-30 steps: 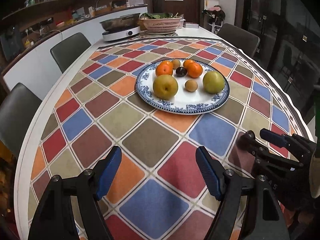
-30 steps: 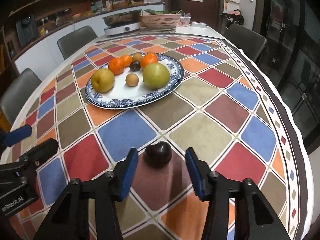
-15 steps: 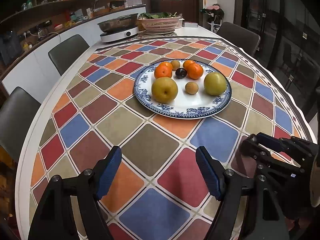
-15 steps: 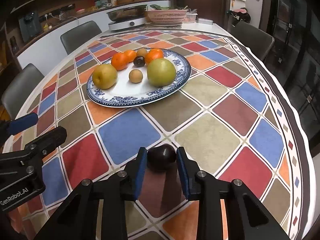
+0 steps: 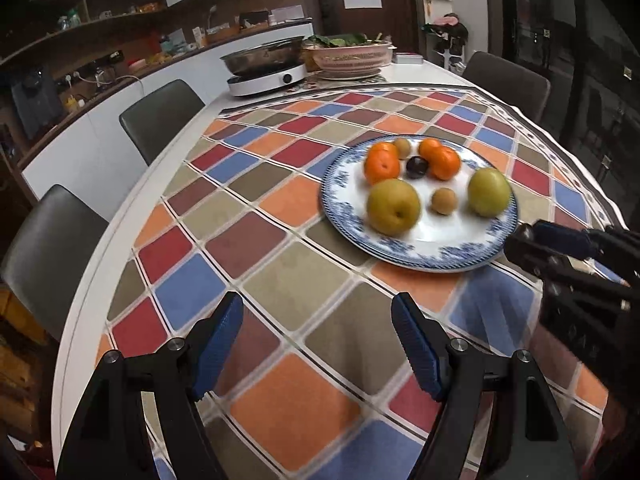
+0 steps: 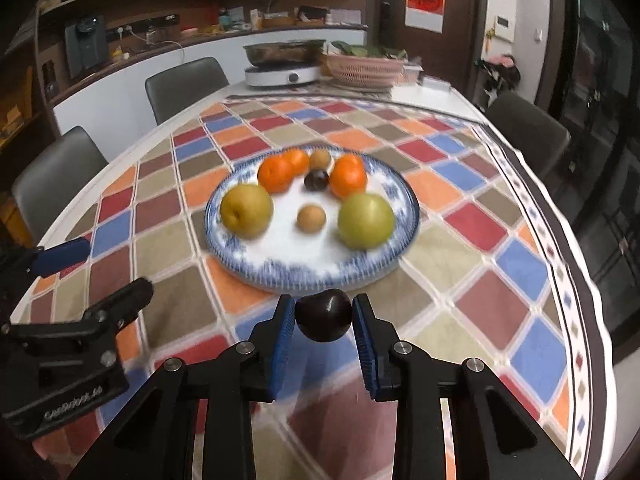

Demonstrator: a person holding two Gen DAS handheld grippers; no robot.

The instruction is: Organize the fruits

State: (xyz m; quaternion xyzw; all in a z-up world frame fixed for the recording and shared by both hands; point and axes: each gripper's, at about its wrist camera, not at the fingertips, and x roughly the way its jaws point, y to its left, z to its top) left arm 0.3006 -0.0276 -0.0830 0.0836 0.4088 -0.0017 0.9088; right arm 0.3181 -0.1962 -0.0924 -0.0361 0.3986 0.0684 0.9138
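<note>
My right gripper is shut on a dark plum and holds it above the cloth, just short of the near rim of the blue-and-white plate. The plate holds two pears, several oranges, a second dark plum and small brown fruits. In the left wrist view the plate lies ahead to the right. My left gripper is open and empty over the cloth. The right gripper shows at that view's right edge.
A checked cloth covers the white table. At the far end stand an induction cooker with a pan and a pink basket of greens. Grey chairs line the left side and another stands at the far right.
My right gripper closed on the dark plum, lifted it off the cloth and carried it toward the plate. My left gripper stayed open and shifted a little left.
</note>
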